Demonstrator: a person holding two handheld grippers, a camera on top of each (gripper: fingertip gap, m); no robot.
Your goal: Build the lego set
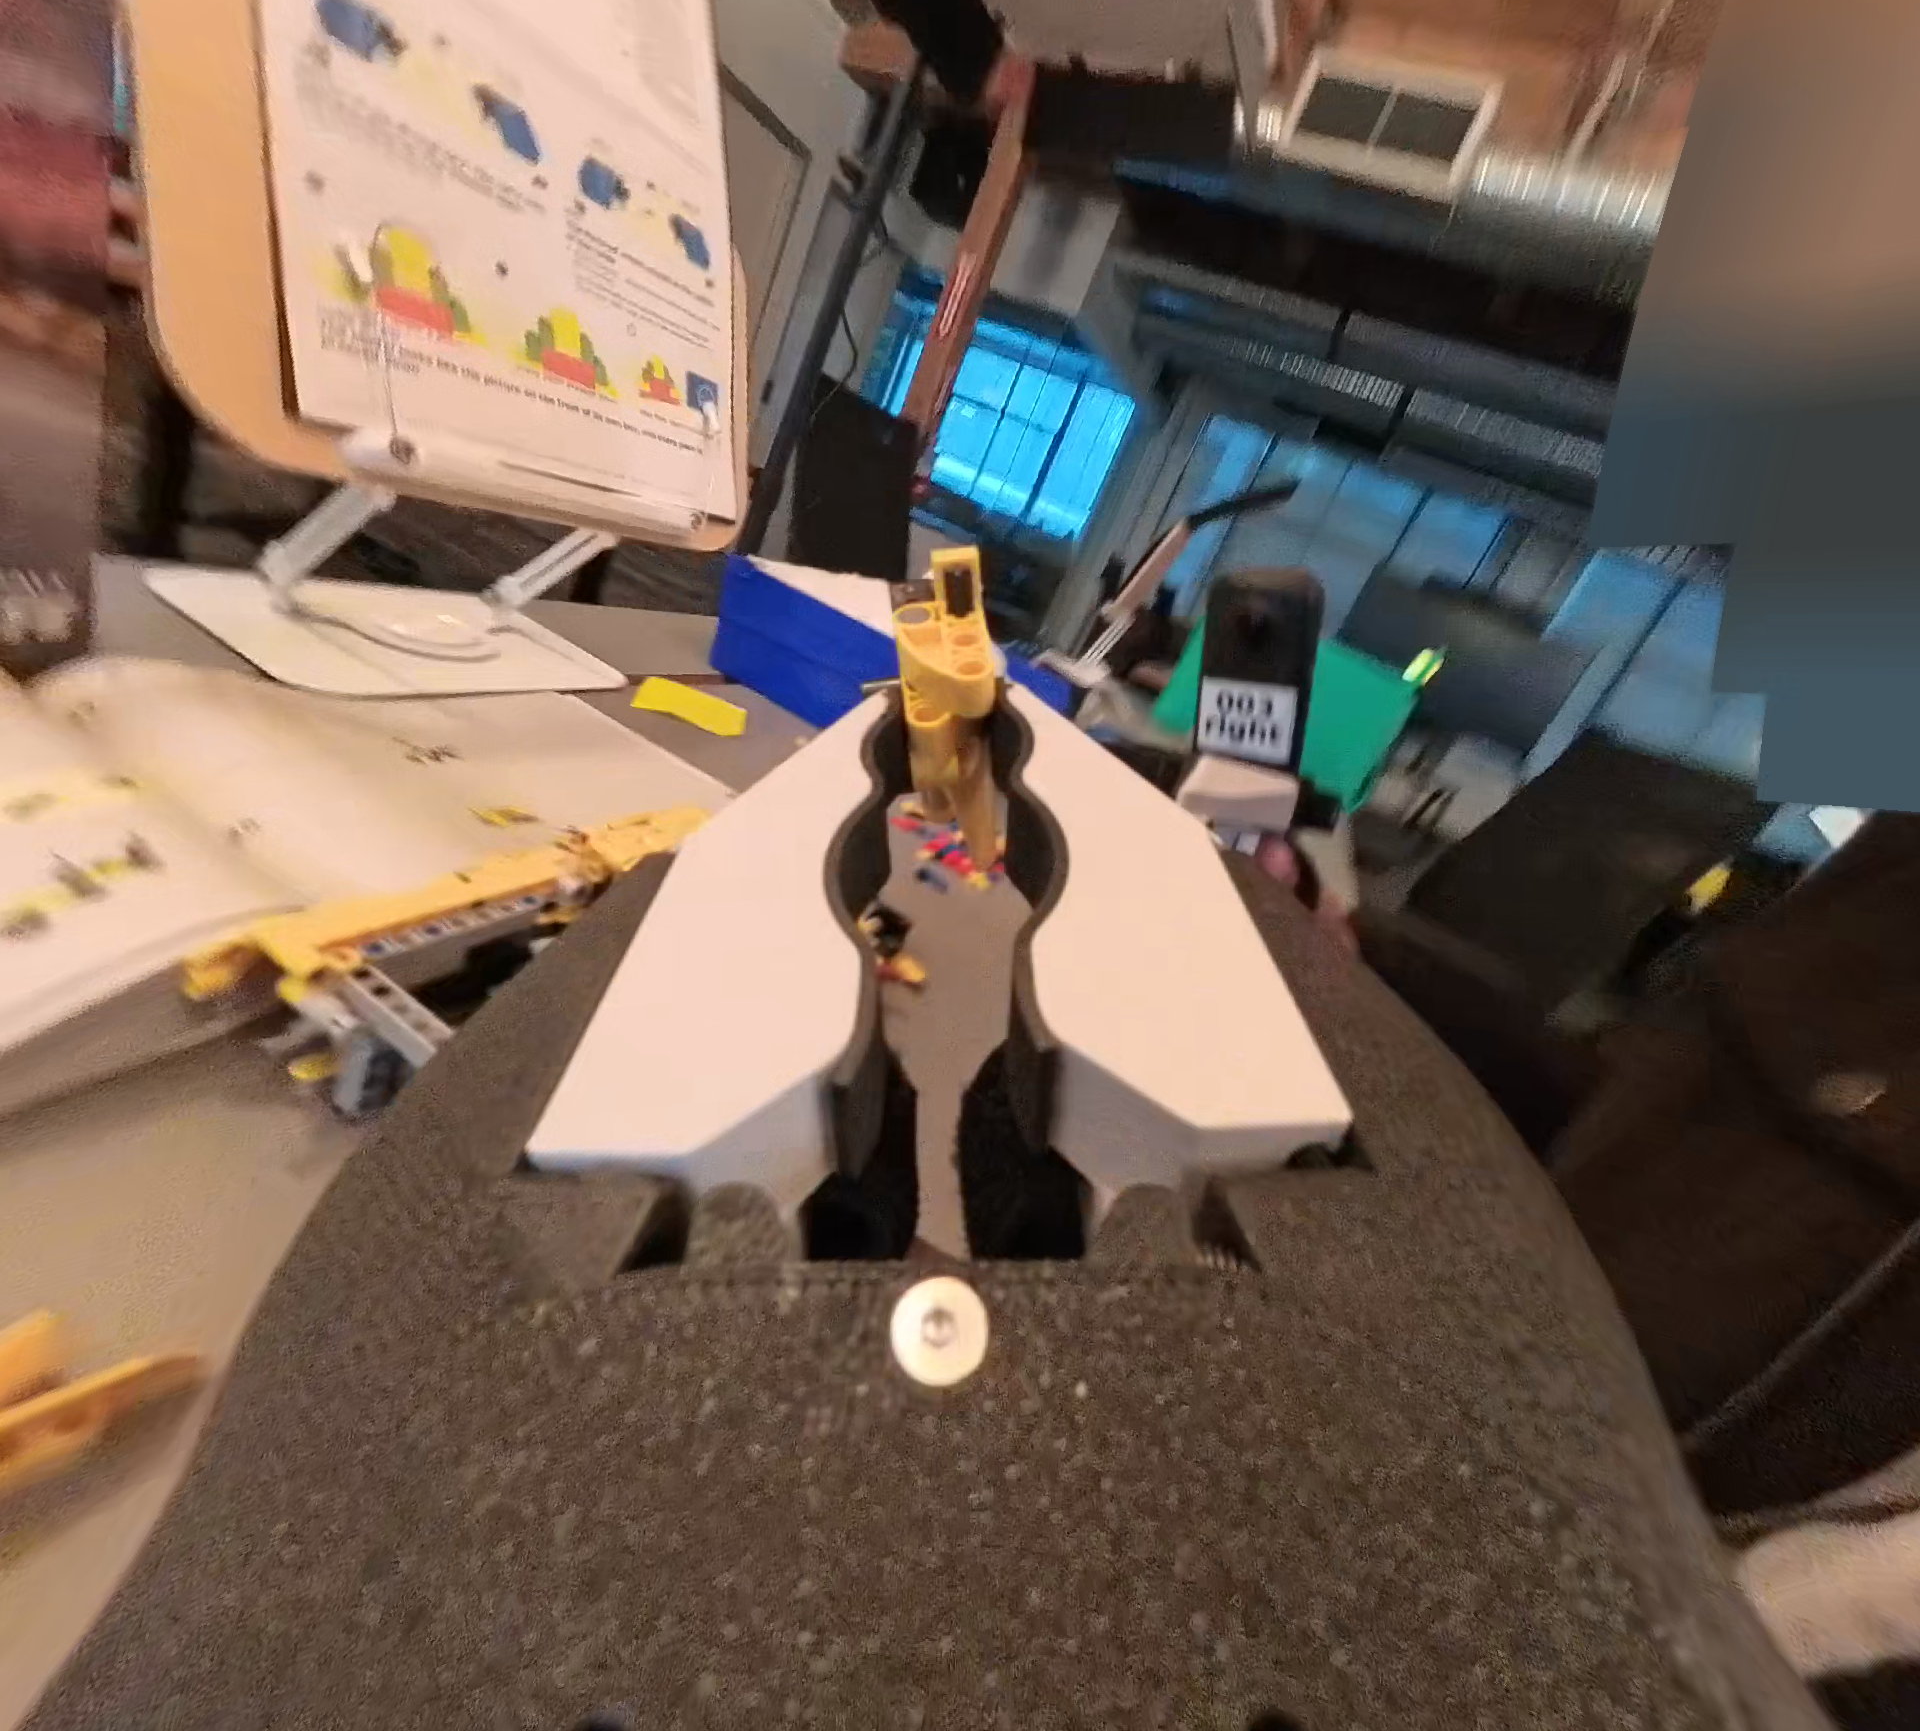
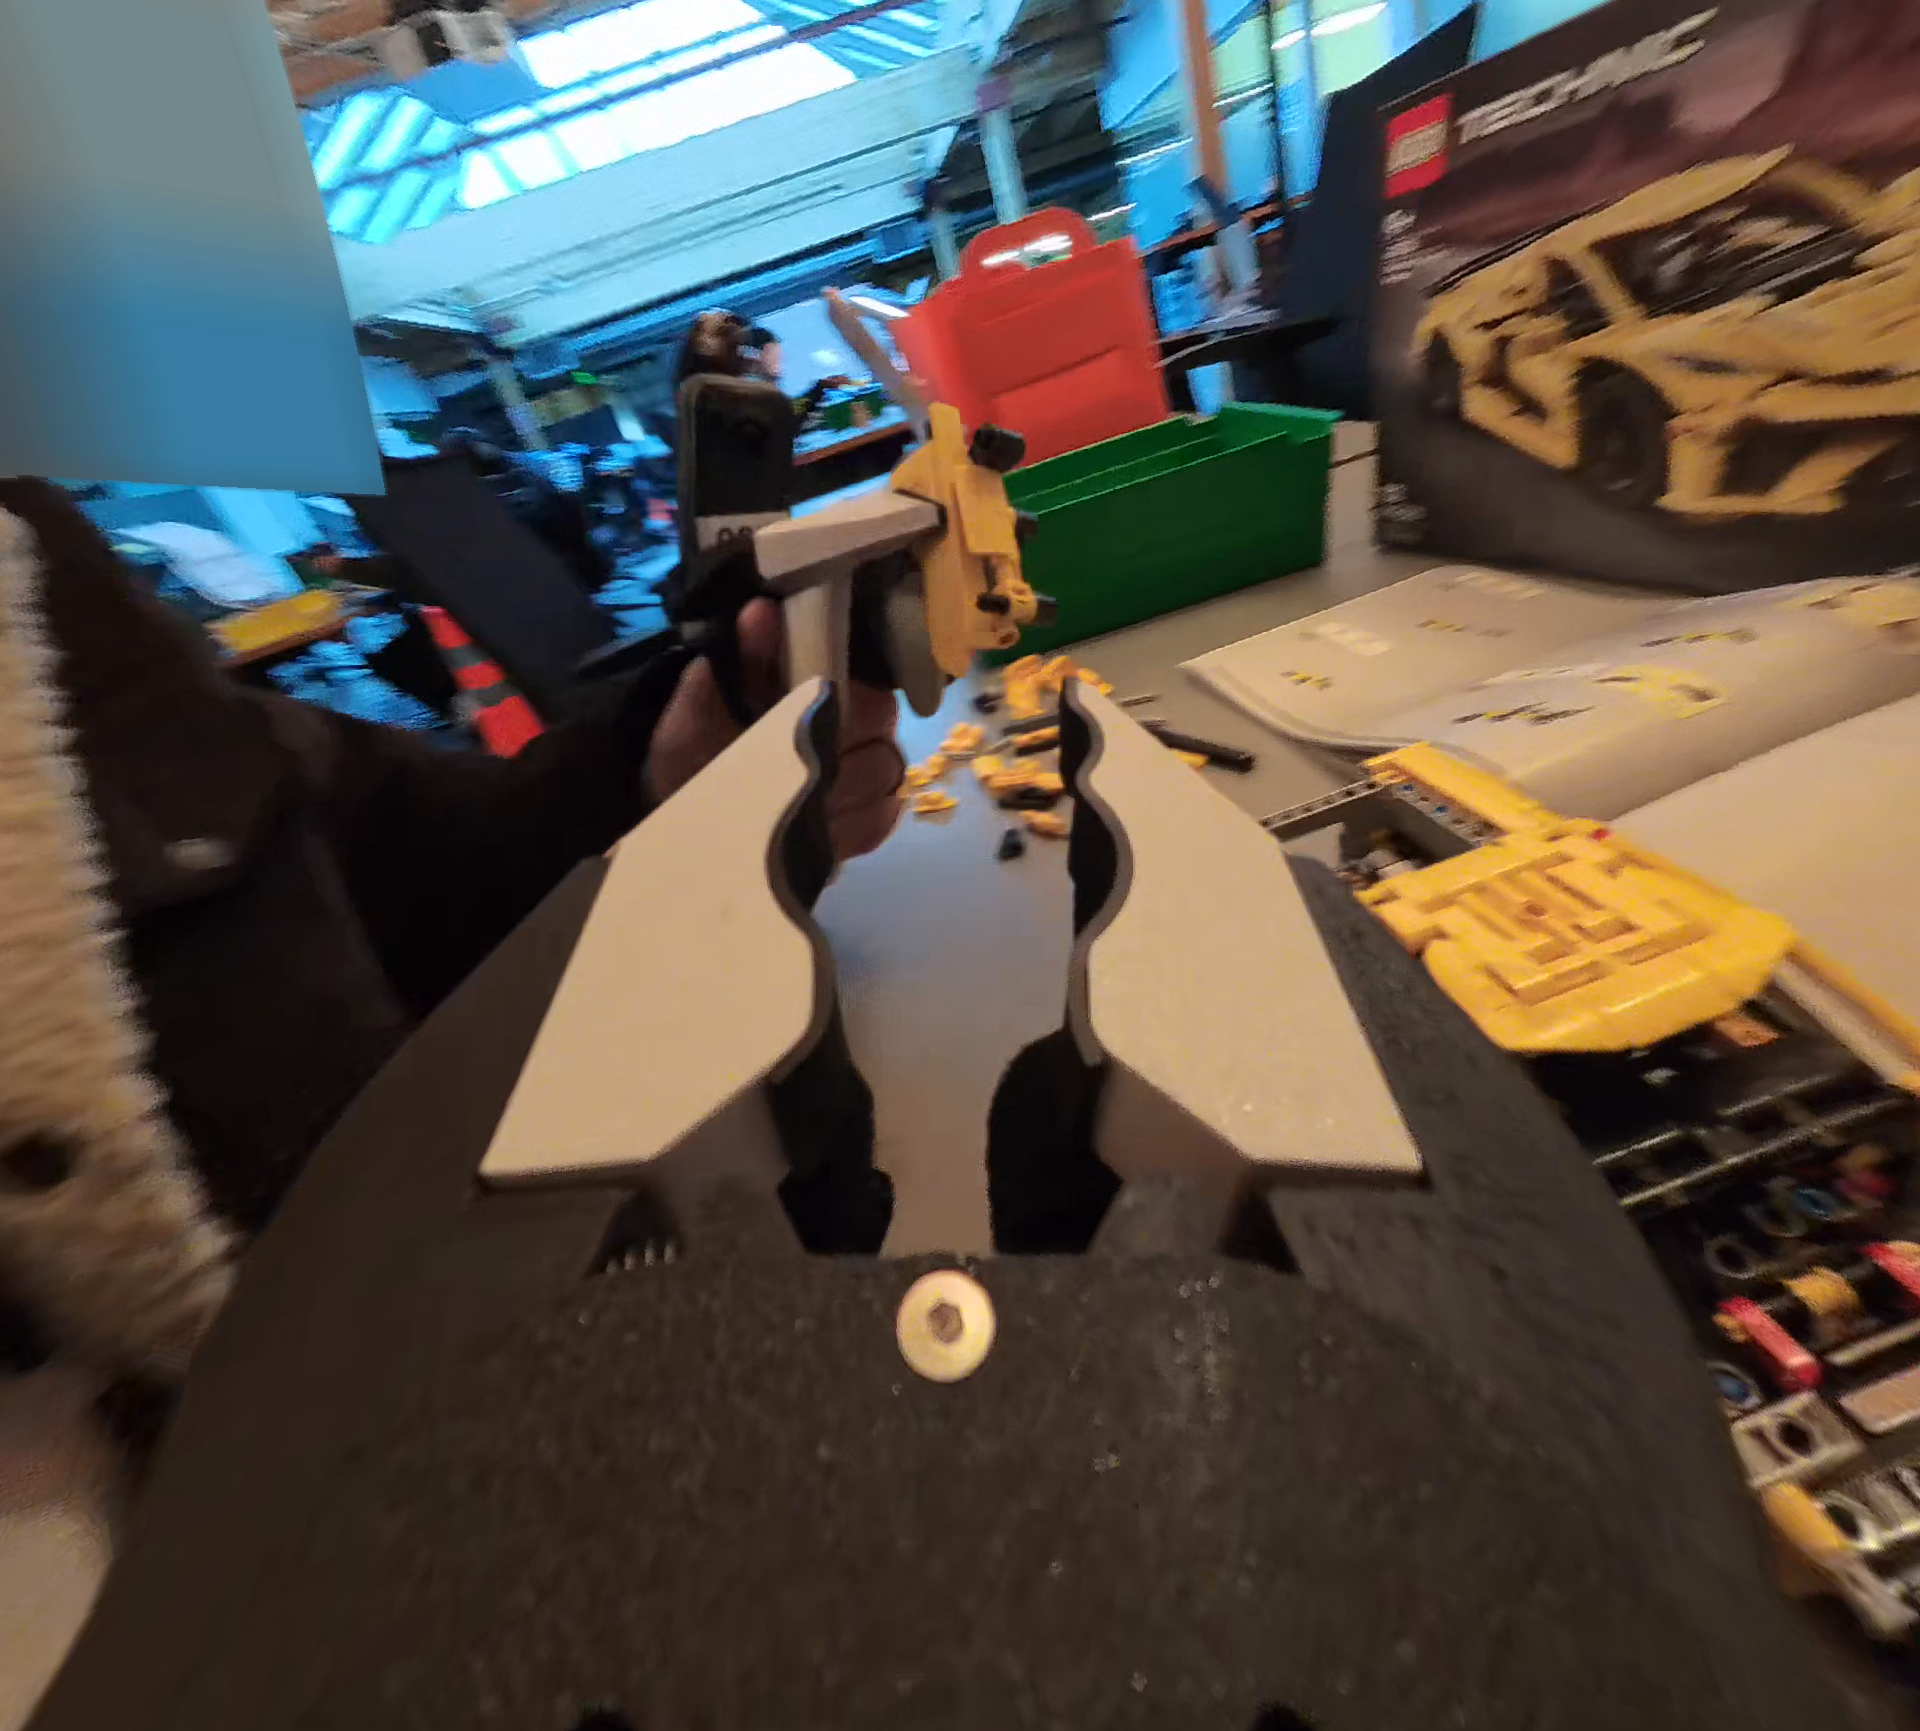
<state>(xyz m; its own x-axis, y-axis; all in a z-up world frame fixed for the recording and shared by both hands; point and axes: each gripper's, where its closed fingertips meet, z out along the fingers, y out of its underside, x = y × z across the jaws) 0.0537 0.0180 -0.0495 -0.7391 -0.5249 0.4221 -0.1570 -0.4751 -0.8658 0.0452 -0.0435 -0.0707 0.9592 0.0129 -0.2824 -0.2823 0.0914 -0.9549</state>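
Observation:
My left gripper (image 1: 943, 725) is shut on a small yellow lego sub-assembly (image 1: 940, 673) with black pins and holds it up above the table. The same piece (image 2: 966, 559) shows in the right wrist view, clamped in the left gripper's fingers (image 2: 831, 538), a hand behind them. My right gripper (image 2: 945, 705) is open and empty, just below and in front of that piece. The partly built yellow car (image 2: 1579, 943) lies at the right; it also shows at the left in the left wrist view (image 1: 416, 933). Loose yellow and black parts (image 2: 997, 767) lie scattered on the grey table.
An open instruction booklet (image 2: 1558, 673) lies beside the car. The set's box (image 2: 1662, 310) stands at the back right, next to a green bin (image 2: 1164, 507) and a red bin (image 2: 1039, 341). A blue bin (image 1: 800, 632) and a sheet on a stand (image 1: 488, 154) stand behind. About 7 cm separates my left fingertips from my right.

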